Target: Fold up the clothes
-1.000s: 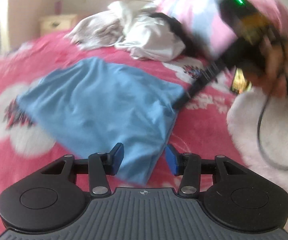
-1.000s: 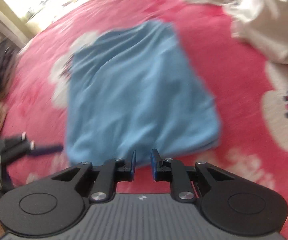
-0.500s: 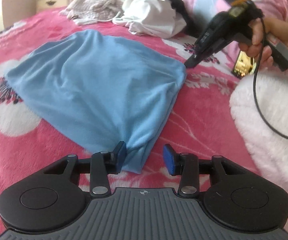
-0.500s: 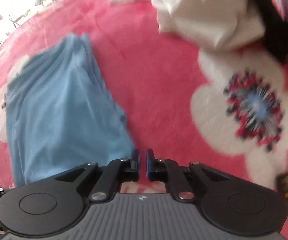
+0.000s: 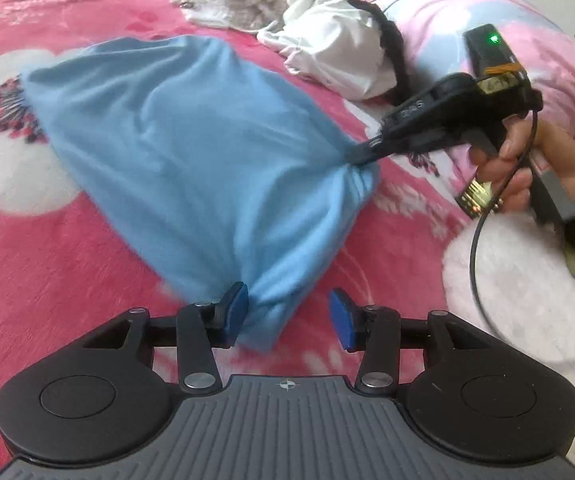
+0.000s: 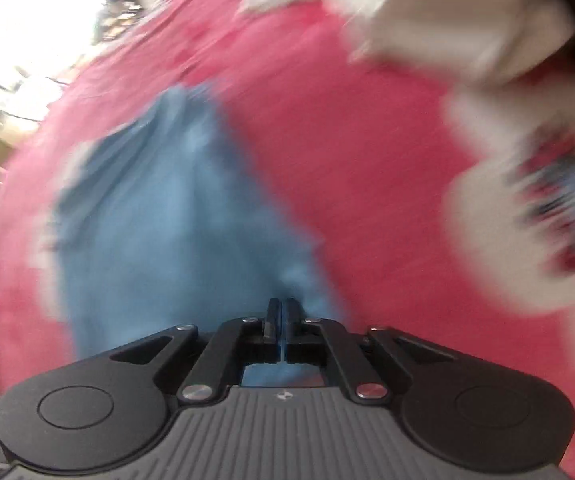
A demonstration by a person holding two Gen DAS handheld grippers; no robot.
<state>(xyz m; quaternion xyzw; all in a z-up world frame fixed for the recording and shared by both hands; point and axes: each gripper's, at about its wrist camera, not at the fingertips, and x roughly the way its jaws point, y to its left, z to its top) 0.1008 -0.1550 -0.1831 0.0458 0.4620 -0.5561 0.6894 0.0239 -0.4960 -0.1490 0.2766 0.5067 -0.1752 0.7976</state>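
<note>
Far left in the left wrist view is just the pink floral bedspread, lots of bare room there, so that side looks like the place to swing or lay cloth. Moving in, the blue garment sits in the middle of the bed, bunched up and lifted a bit at its near and right corners rather than lying flat. It's thin jersey-type stuff, clearly soft and light, drapes and wrinkles wherever it's pulled, so I'd guess it won't hold any shape and will sag between two grip points. Corners and hem edges are the sensible places to pinch, since a grab in the middle would just make a wad. The left gripper has its blue pads spread apart, with the near corner of the cloth lying against the left pad but not clamped. Further right, the right gripper has its fingers pinched together on the right corner, and you can see the fabric gather into it; the right wrist view is badly blurred but shows the jaws together with blue between them. Behind that is a pile of white clothes and a pink pillow, so the back right is crowded. A white fluffy blanket closes off the right edge.
</note>
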